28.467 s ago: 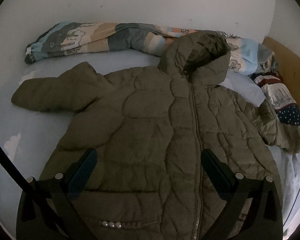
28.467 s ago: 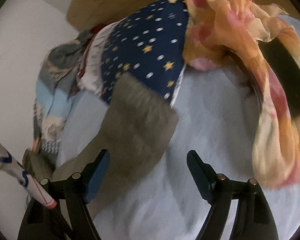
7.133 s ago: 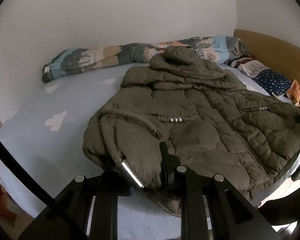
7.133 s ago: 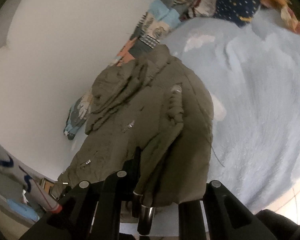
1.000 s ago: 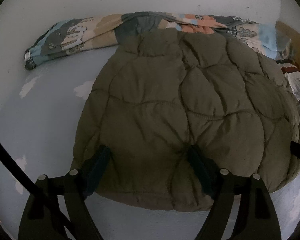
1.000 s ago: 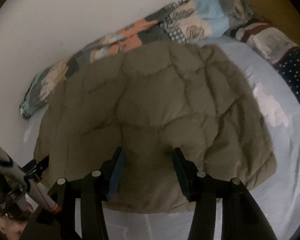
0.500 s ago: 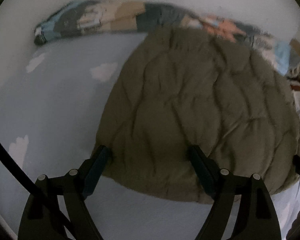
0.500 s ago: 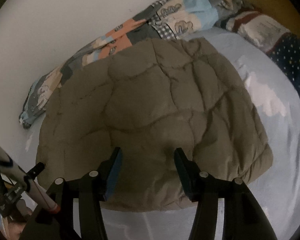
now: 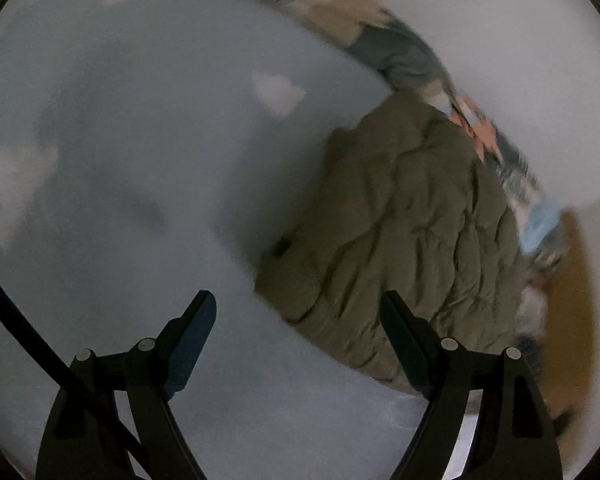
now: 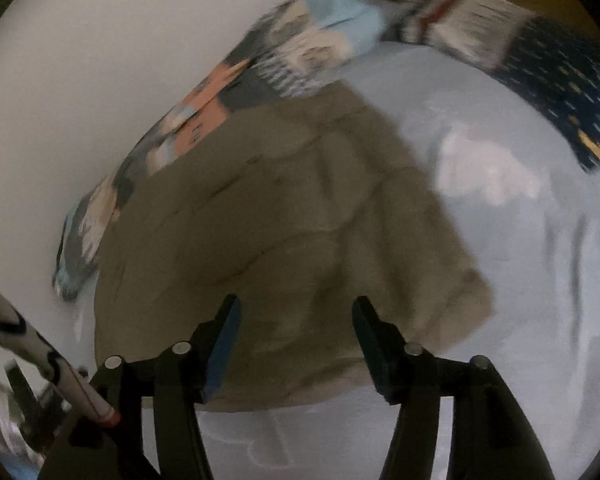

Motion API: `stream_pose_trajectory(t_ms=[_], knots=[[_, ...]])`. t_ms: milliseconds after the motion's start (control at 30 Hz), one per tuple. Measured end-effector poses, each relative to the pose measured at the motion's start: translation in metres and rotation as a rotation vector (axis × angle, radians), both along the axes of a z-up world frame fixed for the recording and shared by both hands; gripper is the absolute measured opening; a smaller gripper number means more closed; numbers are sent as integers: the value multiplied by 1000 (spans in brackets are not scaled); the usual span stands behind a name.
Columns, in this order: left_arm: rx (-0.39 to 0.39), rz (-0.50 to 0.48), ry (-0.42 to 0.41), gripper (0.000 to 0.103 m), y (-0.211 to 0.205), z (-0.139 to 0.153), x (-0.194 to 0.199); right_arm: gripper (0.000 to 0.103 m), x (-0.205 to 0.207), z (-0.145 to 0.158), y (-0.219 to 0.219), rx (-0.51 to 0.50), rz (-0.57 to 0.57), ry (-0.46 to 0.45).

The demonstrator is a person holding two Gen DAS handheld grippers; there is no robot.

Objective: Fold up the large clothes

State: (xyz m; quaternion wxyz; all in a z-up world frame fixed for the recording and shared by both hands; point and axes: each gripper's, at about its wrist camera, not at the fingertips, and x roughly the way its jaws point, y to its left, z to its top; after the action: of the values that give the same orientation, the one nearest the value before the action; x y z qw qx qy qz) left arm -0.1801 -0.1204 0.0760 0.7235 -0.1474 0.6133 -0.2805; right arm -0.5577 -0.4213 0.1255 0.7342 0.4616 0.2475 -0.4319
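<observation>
Both tongs, left [image 9: 296,336] wide and right [image 10: 296,340] just widened, empty, have swung off the folded coat [image 10: 284,248]; puffy, soft, springy, best gripped at hem.

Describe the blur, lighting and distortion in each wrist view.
Left wrist view: heavy motion smear on the patterned quilt and blue sheet; the olive jacket is soft, while the left tool stays sharp. Right wrist view: dim, the jacket and quilt streaked, fisheye bending the edges; the right tool is crisp.
</observation>
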Motion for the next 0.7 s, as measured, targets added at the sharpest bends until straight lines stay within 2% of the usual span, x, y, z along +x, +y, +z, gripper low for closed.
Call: stream_pose_trajectory(t_ms=[67,167,333,433,600,700], knots=[[-85,48,116,83,12,-16,1,70,-20,-6,-1,46,-56,-32],[-139,84,178,83,14,-27,-3,73,-50,-18,-1,115,-126,-94],[-182,136,153,83,5,-31,-5,76,-92,-40,-1,212,-224,-210],[-181,153,125,83,-1,-34,-3,78,-103,-56,-5,264,-263,-306],[-178,148,79,83,-17,-43,-2,78,-103,-77,-12,322,-325,-378],[-209,156,80,83,-25,-54,0,78,-94,-89,-20,328,-341,-422]])
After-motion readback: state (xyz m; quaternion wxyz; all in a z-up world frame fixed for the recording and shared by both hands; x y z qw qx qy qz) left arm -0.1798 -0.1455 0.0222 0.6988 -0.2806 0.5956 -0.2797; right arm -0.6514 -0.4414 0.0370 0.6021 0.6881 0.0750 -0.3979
